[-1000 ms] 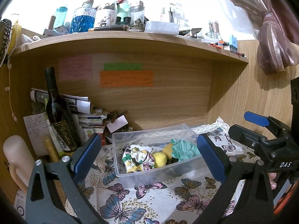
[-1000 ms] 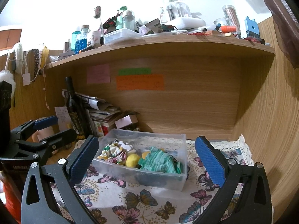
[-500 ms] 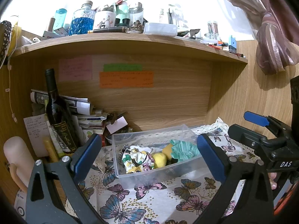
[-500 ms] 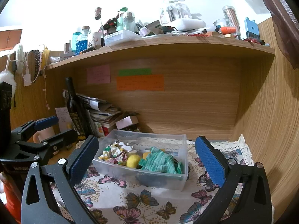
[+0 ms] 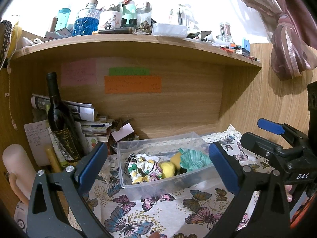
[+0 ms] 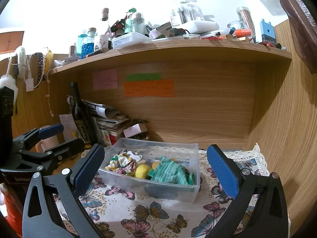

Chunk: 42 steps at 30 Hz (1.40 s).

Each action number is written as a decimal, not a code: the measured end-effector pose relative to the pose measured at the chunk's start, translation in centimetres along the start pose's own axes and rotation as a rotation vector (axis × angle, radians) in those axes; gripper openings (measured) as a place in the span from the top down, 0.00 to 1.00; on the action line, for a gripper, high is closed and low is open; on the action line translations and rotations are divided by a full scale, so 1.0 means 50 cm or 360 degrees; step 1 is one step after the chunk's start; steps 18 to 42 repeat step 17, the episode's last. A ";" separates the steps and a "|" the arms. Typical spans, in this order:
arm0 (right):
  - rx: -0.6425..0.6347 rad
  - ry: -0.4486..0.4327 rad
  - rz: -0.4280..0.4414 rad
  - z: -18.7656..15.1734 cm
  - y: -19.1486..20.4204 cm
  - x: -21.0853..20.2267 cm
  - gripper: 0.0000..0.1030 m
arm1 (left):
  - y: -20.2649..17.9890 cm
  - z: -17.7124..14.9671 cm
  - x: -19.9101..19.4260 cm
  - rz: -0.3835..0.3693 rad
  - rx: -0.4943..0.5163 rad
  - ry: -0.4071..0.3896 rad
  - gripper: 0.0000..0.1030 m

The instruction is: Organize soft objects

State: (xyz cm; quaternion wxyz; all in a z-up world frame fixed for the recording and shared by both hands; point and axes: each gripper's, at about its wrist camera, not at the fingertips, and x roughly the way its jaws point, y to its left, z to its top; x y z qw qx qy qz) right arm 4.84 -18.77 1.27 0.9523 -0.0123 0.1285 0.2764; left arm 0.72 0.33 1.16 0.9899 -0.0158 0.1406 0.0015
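A clear plastic box (image 5: 178,180) (image 6: 142,186) stands on the butterfly cloth. In it lie a flowered scrunchie (image 5: 142,168) (image 6: 120,163), a yellow soft ball (image 5: 168,169) (image 6: 141,171) and a green striped cloth (image 5: 195,158) (image 6: 172,173). My left gripper (image 5: 158,164) is open and empty, held back from the box; it also shows in the right wrist view (image 6: 57,136). My right gripper (image 6: 155,168) is open and empty, held back from the box; it also shows in the left wrist view (image 5: 265,136).
A dark wine bottle (image 5: 61,123) (image 6: 81,121) and stacked papers (image 5: 93,125) stand left of the box. A wooden shelf (image 5: 138,41) crowded with bottles hangs above. The wooden side wall (image 6: 281,129) is close on the right. A curtain (image 5: 287,45) hangs at upper right.
Both views have shifted only slightly; the box and its contents lie as before. Both grippers stay open.
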 end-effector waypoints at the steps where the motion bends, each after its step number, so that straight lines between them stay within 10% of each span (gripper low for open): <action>1: 0.0000 0.0000 0.0001 0.000 0.000 0.000 0.00 | -0.001 0.000 0.001 -0.0003 0.0000 0.0002 0.00; 42: 0.0004 0.0024 0.0006 -0.004 0.007 0.013 0.00 | 0.003 -0.003 0.009 -0.0022 -0.0020 0.0031 0.00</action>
